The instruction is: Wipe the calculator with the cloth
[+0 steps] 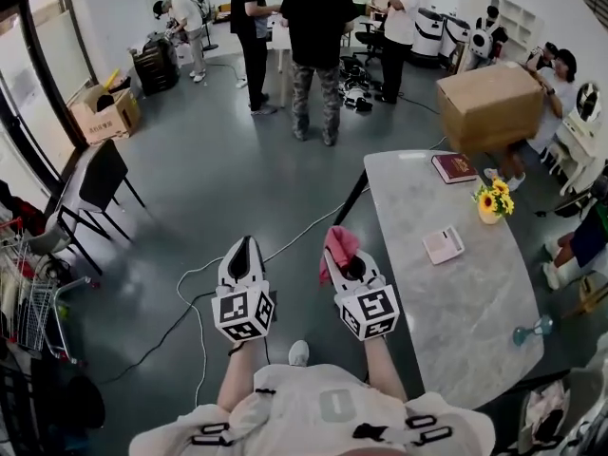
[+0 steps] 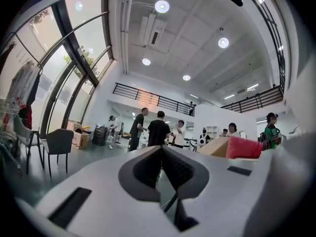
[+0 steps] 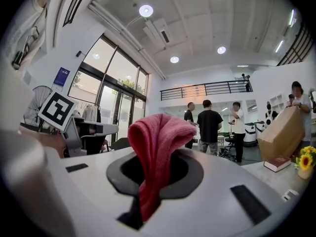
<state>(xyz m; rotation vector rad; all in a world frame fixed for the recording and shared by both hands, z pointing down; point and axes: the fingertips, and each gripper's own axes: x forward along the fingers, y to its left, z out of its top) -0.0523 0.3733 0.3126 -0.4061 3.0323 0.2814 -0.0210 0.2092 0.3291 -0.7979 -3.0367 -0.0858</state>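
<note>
Head view looks down at a person holding 2 grippers out in front, level, over the grey floor. The left gripper [image 1: 243, 247] has its jaws pressed together with nothing in them. The left gripper view shows its 2 dark pads meeting, and only the room past them. The right gripper [image 1: 344, 255] has its jaws closed tight on the pink cloth [image 1: 336, 247]. In the right gripper view the cloth [image 3: 157, 147] is pinched low down, and its folded top sticks up above the jaws.

The calculator [image 1: 443, 244] is a small pale pink thing lying flat on the grey table [image 1: 446, 340], off to the person's right. It is near a pot of yellow flowers [image 1: 494, 200] and apart from a red book [image 1: 454, 167] farther along the table. Both grippers are near the table's edge but not over it, and well apart from the calculator.

I think only the first bit of the job is done: the cloth is picked up. No wiping has started, because the cloth does not touch the calculator. What is left is to bring the cloth over the table, set it on the calculator and rub. The calculator looks light and could slide, so the left gripper may need to hold it still.
</note>
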